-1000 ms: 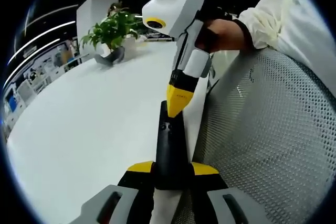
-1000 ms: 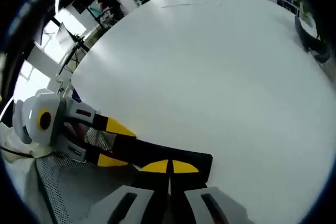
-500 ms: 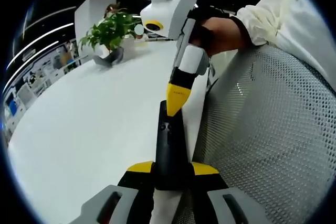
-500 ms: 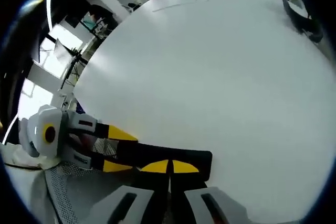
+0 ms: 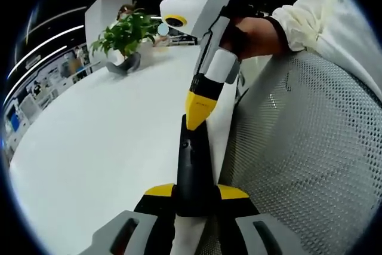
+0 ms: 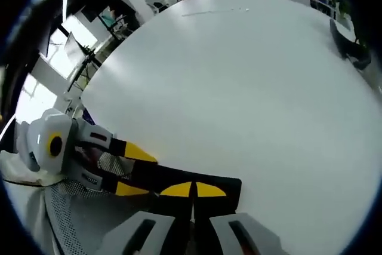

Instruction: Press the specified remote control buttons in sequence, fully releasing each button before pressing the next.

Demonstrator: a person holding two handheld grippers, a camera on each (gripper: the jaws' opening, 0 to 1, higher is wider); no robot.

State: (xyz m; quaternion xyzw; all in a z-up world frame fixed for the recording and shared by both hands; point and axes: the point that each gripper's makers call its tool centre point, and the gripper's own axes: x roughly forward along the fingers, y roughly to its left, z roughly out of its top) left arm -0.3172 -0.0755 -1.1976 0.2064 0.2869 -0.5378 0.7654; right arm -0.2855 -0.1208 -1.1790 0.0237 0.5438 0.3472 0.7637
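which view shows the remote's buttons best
The left gripper view: the black remote runs lengthwise up from the left tongs, its button face visible below the right tongs' yellow tip. The right gripper view shows the remote only edge-on, largely hidden behind its own shut yellow tips.

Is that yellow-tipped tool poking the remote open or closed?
Closed. The right gripper has its yellow fingers pressed together into one point, touching the black remote control near its far end.

Remote control buttons too small to tell; near end hidden between left jaws.
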